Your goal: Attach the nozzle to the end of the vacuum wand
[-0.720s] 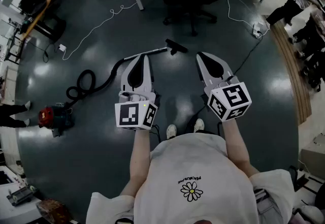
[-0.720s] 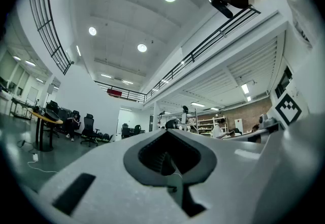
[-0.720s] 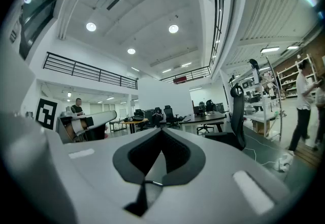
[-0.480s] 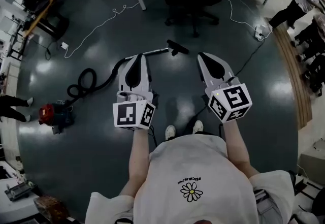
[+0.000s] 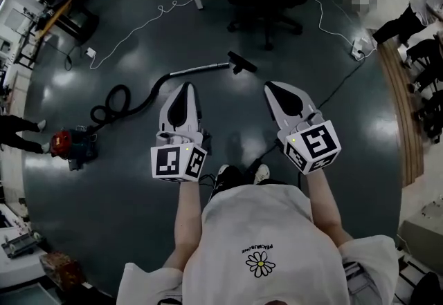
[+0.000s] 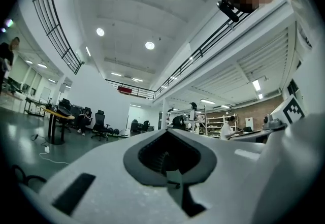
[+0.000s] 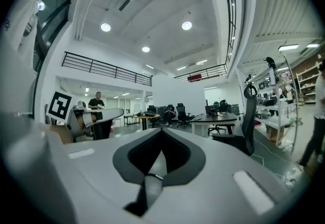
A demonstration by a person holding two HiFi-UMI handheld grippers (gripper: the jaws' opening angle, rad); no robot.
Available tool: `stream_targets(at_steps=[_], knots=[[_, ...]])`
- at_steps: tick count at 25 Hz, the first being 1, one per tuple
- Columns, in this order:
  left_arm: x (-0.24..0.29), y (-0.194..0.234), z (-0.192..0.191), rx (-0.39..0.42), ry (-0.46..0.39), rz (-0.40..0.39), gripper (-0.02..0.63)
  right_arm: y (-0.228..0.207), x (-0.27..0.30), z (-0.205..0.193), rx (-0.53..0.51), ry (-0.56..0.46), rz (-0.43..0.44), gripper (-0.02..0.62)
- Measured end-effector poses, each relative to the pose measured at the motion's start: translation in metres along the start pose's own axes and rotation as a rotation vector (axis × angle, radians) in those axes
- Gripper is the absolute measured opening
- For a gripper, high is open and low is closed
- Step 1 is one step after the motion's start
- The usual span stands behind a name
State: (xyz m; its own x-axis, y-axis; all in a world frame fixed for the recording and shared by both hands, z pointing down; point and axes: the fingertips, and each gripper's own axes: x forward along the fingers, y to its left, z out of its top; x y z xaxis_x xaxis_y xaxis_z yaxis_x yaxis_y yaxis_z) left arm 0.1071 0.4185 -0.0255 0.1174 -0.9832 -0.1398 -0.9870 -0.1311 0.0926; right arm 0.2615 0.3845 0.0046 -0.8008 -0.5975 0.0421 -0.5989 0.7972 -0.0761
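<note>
Black wedge-shaped nozzle lies on the dark glossy floor at the tip of the silver metal wand, well ahead of the white left gripper and right gripper, whose empty jaws are pressed together; reaching unopened would likely shove it aside.
</note>
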Motion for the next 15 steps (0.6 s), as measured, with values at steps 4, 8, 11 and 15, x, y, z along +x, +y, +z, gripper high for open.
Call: stream_targets(at_steps=[4, 8, 11, 15], knots=[[0.003, 0.008, -0.014, -0.020, 0.036, 0.033, 0.000, -0.017, -0.001, -0.008, -0.015, 0.029, -0.009, 0.006], [0.025, 0.026, -0.019, -0.031, 0.042, 0.060, 0.000, -0.040, 0.012, -0.013, 0.005, 0.040, -0.021, 0.006], [0.049, 0.042, -0.025, -0.027, 0.025, 0.059, 0.000, -0.056, 0.035, -0.020, -0.004, 0.050, -0.024, 0.006], [0.099, 0.080, -0.037, -0.029, 0.008, 0.042, 0.000, -0.083, 0.097, -0.021, -0.020, 0.060, -0.028, 0.006]])
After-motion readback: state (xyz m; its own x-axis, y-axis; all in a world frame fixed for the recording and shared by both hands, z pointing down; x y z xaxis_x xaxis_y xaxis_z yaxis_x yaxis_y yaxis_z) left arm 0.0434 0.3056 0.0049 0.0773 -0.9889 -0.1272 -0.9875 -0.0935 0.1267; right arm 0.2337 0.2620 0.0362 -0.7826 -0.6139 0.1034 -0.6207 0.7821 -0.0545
